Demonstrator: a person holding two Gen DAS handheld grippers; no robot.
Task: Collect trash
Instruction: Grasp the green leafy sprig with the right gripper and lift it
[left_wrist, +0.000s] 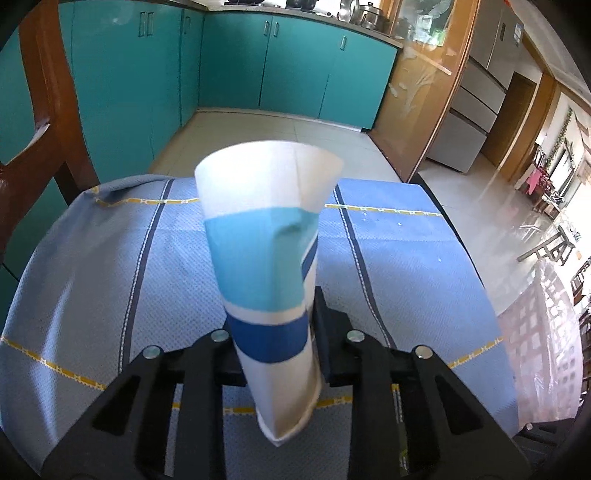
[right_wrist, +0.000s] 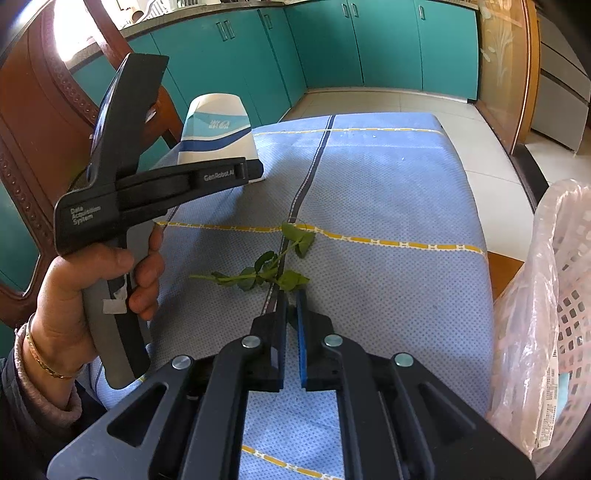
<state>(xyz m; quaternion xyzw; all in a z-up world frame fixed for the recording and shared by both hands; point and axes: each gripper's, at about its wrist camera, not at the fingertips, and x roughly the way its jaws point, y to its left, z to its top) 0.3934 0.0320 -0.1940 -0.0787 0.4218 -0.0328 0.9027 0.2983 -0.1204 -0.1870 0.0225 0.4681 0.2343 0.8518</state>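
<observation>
**Cup pinched, sprig nipped, bin waiting on the right**

The left tool (left_wrist: 275, 347) is closed narrow on a paper cup (left_wrist: 266, 236), white with blue bands, squeezed flat between its pads and standing up from them above the blue-clothed desk (left_wrist: 406, 258). The right tool (right_wrist: 291, 295) is drawn almost fully together, its tips at one end of a leafy green sprig (right_wrist: 266, 269) lying on the cloth; it looks nipped, though the hold is hard to confirm. A bag-lined pink basket (right_wrist: 554, 295) stands just beside the desk's right edge.

Judged from this, the pick-up step is in hand. Next, each piece needs carrying over the basket's mouth and letting go, keeping the crushed cup from slipping.
</observation>
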